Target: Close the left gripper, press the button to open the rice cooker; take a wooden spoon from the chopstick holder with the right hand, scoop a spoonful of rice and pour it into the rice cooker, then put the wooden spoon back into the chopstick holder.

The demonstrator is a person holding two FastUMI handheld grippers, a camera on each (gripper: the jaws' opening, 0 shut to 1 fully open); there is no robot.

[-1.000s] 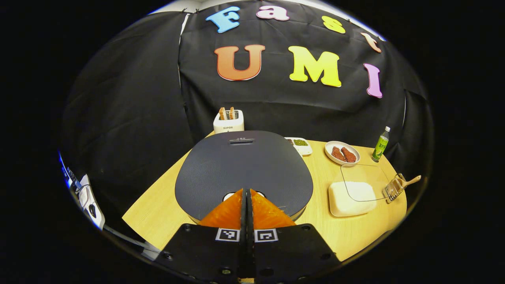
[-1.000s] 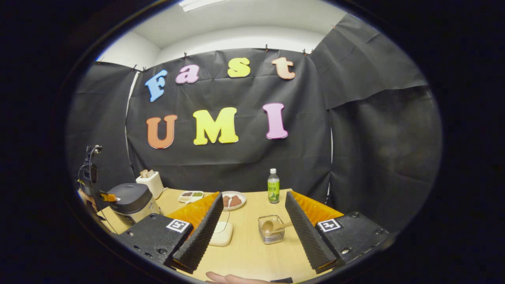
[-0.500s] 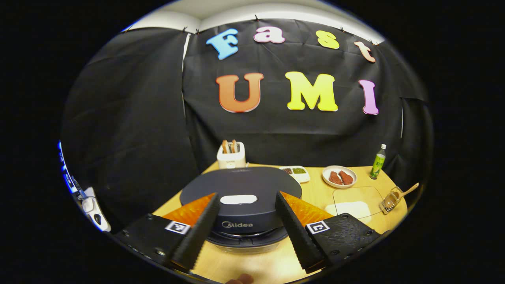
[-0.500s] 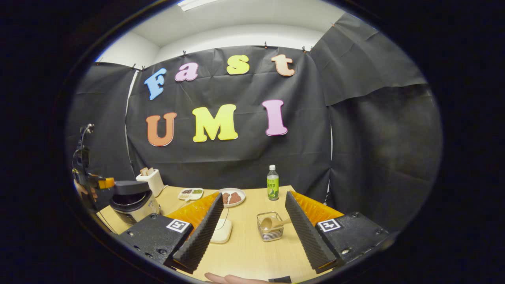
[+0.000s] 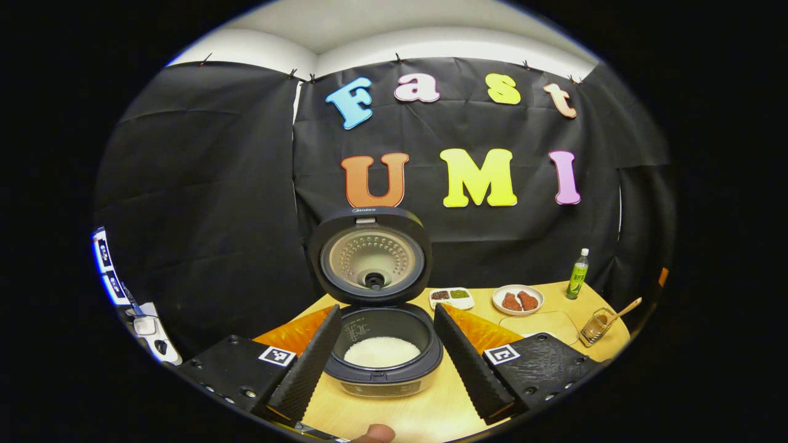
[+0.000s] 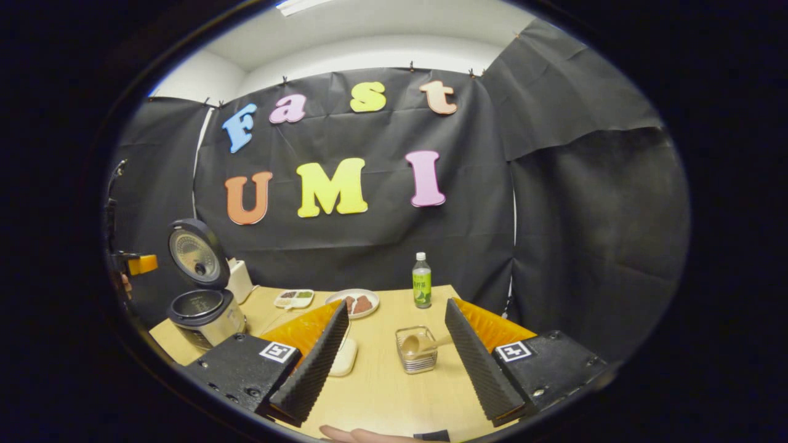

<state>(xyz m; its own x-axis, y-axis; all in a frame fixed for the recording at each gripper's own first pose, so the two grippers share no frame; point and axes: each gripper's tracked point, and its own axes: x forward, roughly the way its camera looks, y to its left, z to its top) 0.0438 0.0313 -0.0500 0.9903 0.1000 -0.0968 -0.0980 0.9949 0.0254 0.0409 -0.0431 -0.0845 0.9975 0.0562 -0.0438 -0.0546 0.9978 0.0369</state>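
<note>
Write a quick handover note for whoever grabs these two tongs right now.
Left tongs: open, empty, in front of the rice cooker.
Right tongs: open, empty, facing the chopstick holder.
Done: cooker lid stands open, white rice in the pot.
Wooden spoon sits in the holder; the rice dish lies left of it.
Left: take spoon, scoop rice, pour into cooker, return spoon.

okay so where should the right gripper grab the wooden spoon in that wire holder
Grip the wooden spoon by its handle, which leans out over the right rim of the chopstick holder. Its bowl sits inside the wire walls, so coming down from above with the open right gripper looks easiest.
</note>
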